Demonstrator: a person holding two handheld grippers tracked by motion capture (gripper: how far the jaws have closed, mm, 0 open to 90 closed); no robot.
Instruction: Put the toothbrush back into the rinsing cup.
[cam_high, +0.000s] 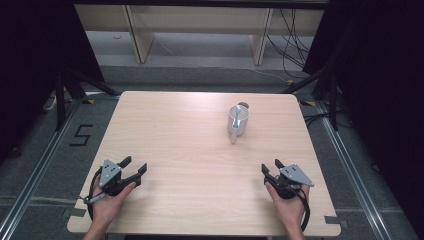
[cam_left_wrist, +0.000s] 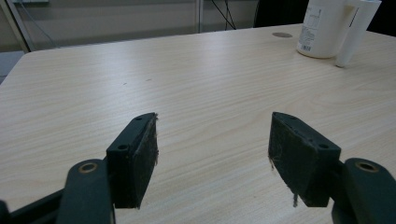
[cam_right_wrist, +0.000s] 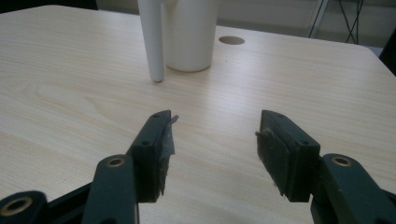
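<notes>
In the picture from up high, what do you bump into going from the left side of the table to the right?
Left tool → white cup with a toothbrush standing in it → right tool. Both tools sit near the front edge of the table, one in each hand, with their jaws apart and nothing between them.

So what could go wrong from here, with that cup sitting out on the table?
1. The toothbrush leans over the rim of the white cup with its handle end on the table, so a clumsy pull might tip the cup.
2. The cup stands toward the far edge; a push from the right gripper or left gripper, both open, could slide it farther away.
3. The smooth handle might slip between the pads.
</notes>
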